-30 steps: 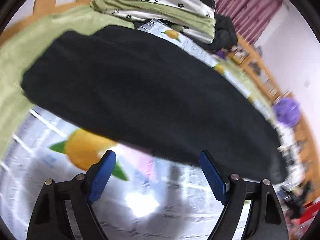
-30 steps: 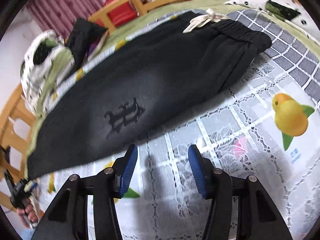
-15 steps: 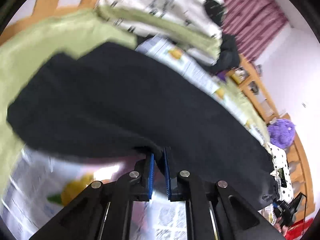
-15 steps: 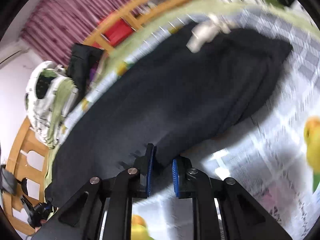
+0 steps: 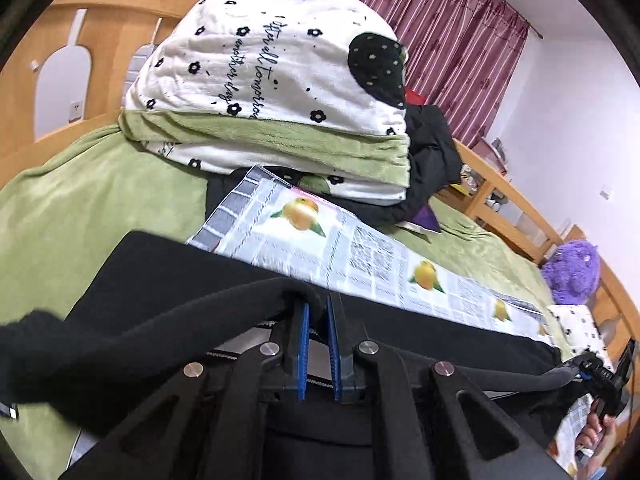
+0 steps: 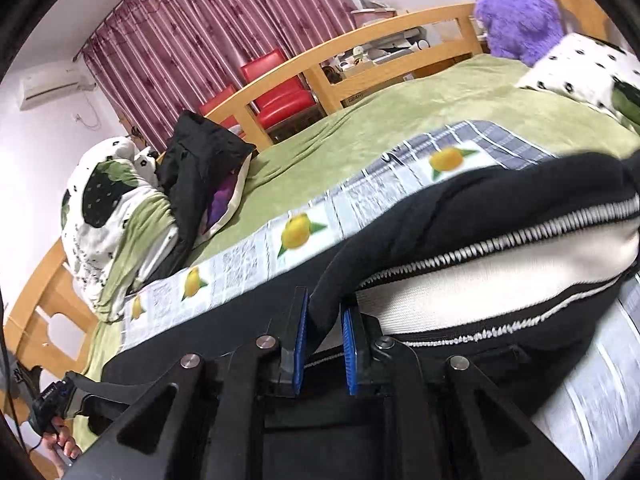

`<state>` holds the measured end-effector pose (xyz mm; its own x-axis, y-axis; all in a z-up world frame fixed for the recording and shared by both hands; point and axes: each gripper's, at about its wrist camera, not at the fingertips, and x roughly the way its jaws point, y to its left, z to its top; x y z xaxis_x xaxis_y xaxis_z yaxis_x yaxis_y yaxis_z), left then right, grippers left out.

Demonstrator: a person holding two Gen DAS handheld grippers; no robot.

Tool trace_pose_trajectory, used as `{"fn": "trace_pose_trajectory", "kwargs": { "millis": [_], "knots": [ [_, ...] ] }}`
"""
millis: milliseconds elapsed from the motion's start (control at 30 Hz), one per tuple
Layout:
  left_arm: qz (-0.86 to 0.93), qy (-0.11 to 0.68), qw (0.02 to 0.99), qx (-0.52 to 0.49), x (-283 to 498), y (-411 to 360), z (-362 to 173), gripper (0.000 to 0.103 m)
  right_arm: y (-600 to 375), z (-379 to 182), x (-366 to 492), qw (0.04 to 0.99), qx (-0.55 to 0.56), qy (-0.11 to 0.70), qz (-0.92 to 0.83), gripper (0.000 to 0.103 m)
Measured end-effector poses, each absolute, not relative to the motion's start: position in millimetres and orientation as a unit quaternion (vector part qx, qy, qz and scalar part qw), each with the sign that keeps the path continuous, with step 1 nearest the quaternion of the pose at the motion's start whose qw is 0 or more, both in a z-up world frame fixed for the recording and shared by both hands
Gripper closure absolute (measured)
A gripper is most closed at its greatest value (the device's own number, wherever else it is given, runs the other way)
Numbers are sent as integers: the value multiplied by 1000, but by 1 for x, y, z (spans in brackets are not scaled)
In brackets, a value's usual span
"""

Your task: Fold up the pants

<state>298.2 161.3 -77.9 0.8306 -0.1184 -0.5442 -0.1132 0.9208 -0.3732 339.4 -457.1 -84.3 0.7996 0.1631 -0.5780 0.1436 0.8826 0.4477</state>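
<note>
Green bedspread [image 5: 100, 200], folded quilt [image 5: 272, 80] beyond pants [image 5: 160, 304]

place: bedroom, likely home | evidence: wooden bed frame [image 6: 360, 46], curtains [image 6: 208, 36], quilt [image 5: 272, 92]

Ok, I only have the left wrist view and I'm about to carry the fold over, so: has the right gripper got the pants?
Observer: Yes. The right gripper has just been closing its jaws, and a fold of the pants is pinched between the pads.
Operator: Which end is on that side?
Observer: It looks like the waist end. The pale lining shows, edged with zigzag stitching.
Operator: Anything behind the bed rail over there?
Observer: Red chairs stand just past the rail, in front of the curtain.
</note>
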Motion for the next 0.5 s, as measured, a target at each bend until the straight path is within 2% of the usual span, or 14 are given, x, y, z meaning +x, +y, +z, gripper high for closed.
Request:
{"fn": "trace_pose_trajectory", "kwargs": {
  "millis": [133, 233, 267, 300, 367, 400, 433, 500],
  "knots": [
    [10, 316, 932, -180, 337, 156, -96, 94, -453, -95, 392, 917, 224, 329, -22, 87],
    [31, 338, 925, -172, 352, 152, -110, 93, -449, -110, 422, 908, 214, 359, -36, 64],
    [36, 340, 924, -172, 353, 152, -111, 88, -449, -113, 426, 906, 211, 365, -38, 56],
    [38, 339, 924, -175, 352, 151, -110, 84, -449, -116, 426, 905, 210, 367, -41, 53],
    [40, 333, 925, -178, 345, 151, -105, 66, -448, -117, 415, 907, 207, 364, -43, 50],
    [42, 330, 926, -177, 339, 150, -102, 58, -445, -116, 406, 908, 206, 362, -42, 45],
    [43, 329, 927, -174, 333, 149, -99, 43, -443, -116, 395, 909, 202, 363, -41, 43],
    [38, 330, 928, -166, 317, 149, -94, 39, -441, -116, 369, 909, 192, 369, -35, 42]
  ]
}}
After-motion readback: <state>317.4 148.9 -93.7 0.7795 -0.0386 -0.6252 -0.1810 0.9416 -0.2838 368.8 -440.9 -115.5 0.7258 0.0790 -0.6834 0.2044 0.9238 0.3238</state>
